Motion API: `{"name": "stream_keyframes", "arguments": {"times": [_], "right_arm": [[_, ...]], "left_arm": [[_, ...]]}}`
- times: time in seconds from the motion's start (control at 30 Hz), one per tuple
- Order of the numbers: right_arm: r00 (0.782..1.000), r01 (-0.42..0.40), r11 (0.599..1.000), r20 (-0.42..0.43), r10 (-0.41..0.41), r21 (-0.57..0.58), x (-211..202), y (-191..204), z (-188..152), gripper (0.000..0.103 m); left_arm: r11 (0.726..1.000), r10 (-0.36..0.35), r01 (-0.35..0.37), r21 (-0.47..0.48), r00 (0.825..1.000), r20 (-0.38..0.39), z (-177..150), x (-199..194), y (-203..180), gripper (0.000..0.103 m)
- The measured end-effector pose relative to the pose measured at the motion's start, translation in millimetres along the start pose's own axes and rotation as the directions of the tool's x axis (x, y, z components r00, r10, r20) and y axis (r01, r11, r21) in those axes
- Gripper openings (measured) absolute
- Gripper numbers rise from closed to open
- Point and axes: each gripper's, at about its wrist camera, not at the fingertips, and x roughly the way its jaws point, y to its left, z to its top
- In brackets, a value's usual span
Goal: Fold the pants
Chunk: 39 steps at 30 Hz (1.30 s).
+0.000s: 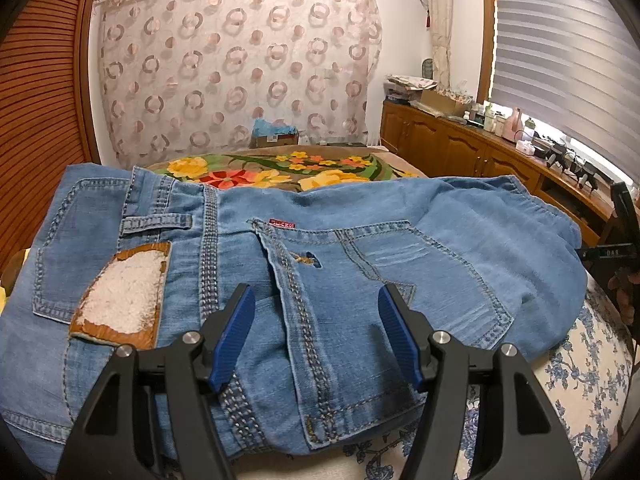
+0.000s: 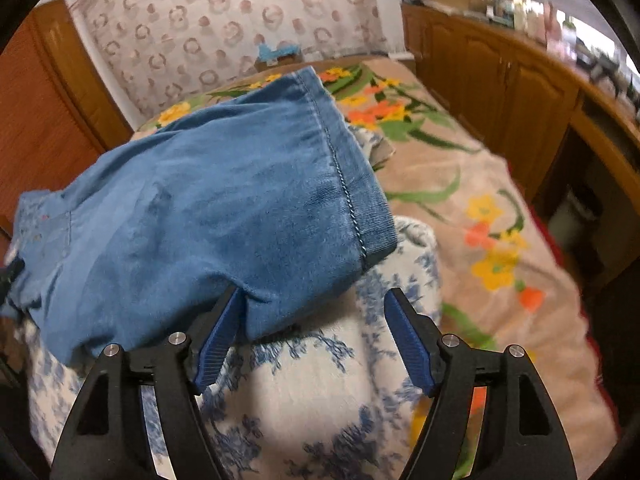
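Observation:
Light blue jeans (image 1: pixel 320 248) lie folded in a pile on a blue-and-white floral cloth (image 1: pixel 592 376). In the left wrist view the waistband, a back pocket and a worn leather patch (image 1: pixel 124 300) face me. My left gripper (image 1: pixel 316 300) is open, its blue pads spread over the denim near the waist. In the right wrist view the hemmed leg end of the jeans (image 2: pixel 224 208) lies on top of the pile. My right gripper (image 2: pixel 314 300) is open at the near edge of that fold, its left pad (image 2: pixel 218 340) touching the denim. The right gripper also shows at the left wrist view's right edge (image 1: pixel 624 248).
A floral bedspread (image 2: pixel 480 208) with yellow and orange flowers covers the bed beyond the cloth. Wooden cabinets (image 1: pixel 460 148) with clutter on top run along the right. A patterned curtain (image 1: pixel 240 72) hangs at the back; a wooden slatted door (image 1: pixel 36 120) stands at the left.

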Motion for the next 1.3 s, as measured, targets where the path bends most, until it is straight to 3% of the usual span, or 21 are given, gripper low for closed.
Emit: {"name": "stream_keyframes", "arguments": {"times": [0.17,0.33,0.43,0.47,0.6,0.63,0.73,0.83,1.1,1.3], "right_arm": [[0.998,-0.067,0.997,-0.018,0.068,0.045,8.8,-2.4,9.6,0.074],[0.998,-0.050,0.999,0.039,0.050,0.007,-0.7,6.1,20.2,0.067],[0.994,-0.050,0.998,0.092,0.052,-0.024,-11.5,11.4,27.8,0.048],[0.994,-0.053,0.998,0.095,0.055,-0.028,-12.1,12.1,30.1,0.036],[0.993,-0.059,0.996,0.100,0.065,-0.064,-16.3,16.2,38.6,0.007],[0.993,-0.070,0.995,0.095,0.077,-0.072,-16.3,16.5,40.7,0.005],[0.990,-0.089,0.993,0.104,0.098,-0.082,-19.3,17.1,46.3,0.004],[0.985,-0.105,0.990,0.130,0.116,-0.091,-26.2,18.6,50.8,0.003],[0.977,-0.114,0.986,0.169,0.133,-0.120,-36.4,30.3,59.9,0.003],[0.988,-0.024,0.992,0.150,0.043,-0.123,-28.0,25.0,45.7,0.005]], "left_arm": [[1.000,0.017,-0.017,0.009,1.000,-0.007,2.7,0.4,-2.3,0.063],[1.000,0.026,-0.026,0.012,0.999,-0.019,5.1,3.5,-2.5,0.063],[0.999,0.031,-0.031,0.013,0.999,-0.026,6.0,5.2,-2.7,0.064],[0.999,0.033,-0.033,0.015,0.999,-0.027,5.8,5.8,-4.5,0.064],[0.999,0.034,-0.033,0.016,0.999,-0.027,6.8,7.0,-7.0,0.064],[0.999,0.035,-0.034,0.021,0.999,-0.026,7.1,6.7,-7.3,0.063],[0.997,0.065,-0.063,0.045,0.998,-0.028,7.7,4.1,-13.4,0.063],[0.998,0.051,-0.050,0.029,0.998,-0.030,8.5,-9.2,-13.5,0.063],[0.995,0.098,-0.098,-0.007,0.995,-0.011,5.5,-53.2,9.9,0.063],[0.987,0.154,-0.154,-0.053,0.988,-0.004,-4.9,-70.5,40.1,0.063]]}}
